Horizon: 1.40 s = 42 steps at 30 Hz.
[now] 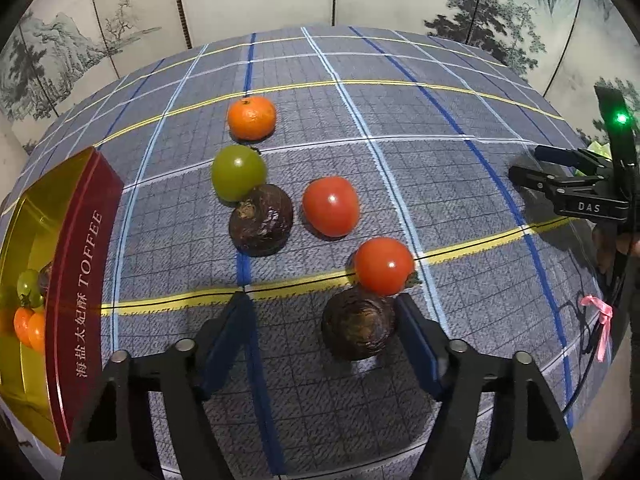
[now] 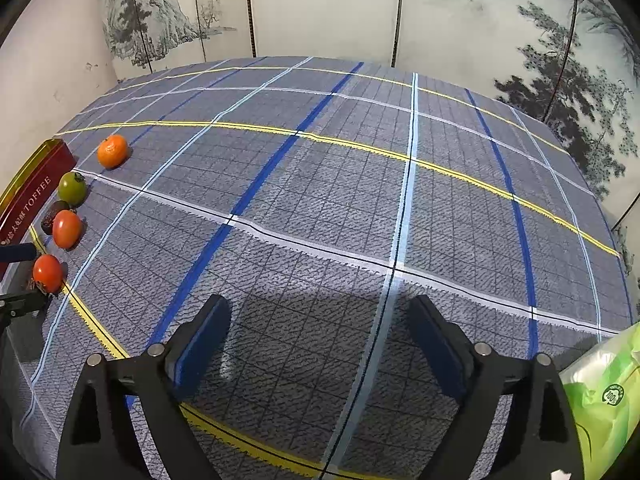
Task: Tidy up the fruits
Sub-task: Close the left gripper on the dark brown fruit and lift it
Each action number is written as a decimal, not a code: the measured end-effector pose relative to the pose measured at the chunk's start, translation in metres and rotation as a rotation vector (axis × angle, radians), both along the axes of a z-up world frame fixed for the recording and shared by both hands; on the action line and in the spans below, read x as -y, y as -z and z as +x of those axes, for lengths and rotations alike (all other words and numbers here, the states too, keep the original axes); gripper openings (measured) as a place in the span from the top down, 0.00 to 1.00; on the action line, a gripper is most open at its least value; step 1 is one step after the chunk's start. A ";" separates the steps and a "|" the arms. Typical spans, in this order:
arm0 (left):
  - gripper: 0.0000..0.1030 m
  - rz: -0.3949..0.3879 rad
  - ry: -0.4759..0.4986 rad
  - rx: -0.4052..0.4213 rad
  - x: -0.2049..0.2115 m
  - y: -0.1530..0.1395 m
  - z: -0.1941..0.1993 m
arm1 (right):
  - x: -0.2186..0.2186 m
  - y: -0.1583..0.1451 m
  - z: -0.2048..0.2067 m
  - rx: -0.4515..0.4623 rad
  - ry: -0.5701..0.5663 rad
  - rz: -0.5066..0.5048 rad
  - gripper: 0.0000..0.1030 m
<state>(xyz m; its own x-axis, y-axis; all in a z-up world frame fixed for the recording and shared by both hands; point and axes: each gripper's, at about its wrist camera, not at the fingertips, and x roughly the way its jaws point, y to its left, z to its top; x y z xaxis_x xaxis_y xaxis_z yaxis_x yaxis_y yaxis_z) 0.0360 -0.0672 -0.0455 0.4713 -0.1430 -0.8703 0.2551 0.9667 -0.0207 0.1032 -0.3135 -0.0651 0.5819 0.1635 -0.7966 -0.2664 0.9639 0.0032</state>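
Six fruits left on the counter (image 1: 460, 184), a few already in the toffee tin (image 1: 86, 264) far left of the left claw (image 1: 322, 308). Ahead of it: orange (image 1: 251, 117), green tomato (image 1: 238, 172), dark fruit (image 1: 261, 219), red tomato (image 1: 330, 206). Left claw partly open around the near dark fruit (image 1: 359, 323), red tomato (image 1: 384, 266) just beyond; pads not clearly pressing. Right claw (image 2: 320, 320) wide open, empty, nothing between. Roughly a third done, I'd guess.
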 end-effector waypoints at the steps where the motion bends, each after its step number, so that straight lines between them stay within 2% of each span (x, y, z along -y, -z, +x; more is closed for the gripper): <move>1: 0.35 0.001 0.004 0.001 0.001 0.000 0.000 | 0.000 0.000 0.000 0.000 0.001 0.000 0.13; 10: 0.64 -0.042 0.052 -0.007 0.008 -0.002 -0.002 | 0.000 0.002 0.002 -0.011 0.004 -0.005 0.04; 28: 0.65 -0.034 0.001 0.044 -0.009 -0.022 -0.005 | 0.000 0.003 0.003 -0.012 0.005 -0.005 0.02; 42: 0.65 -0.022 -0.152 0.122 -0.079 -0.056 -0.009 | 0.000 0.004 0.002 -0.015 0.006 -0.002 0.00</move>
<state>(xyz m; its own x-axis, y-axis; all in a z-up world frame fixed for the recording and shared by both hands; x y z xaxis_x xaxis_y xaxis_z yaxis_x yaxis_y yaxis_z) 0.0273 0.0118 0.0104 0.5908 -0.0805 -0.8028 0.1076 0.9940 -0.0205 0.1053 -0.3131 -0.0695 0.5709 0.1584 -0.8056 -0.2607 0.9654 0.0051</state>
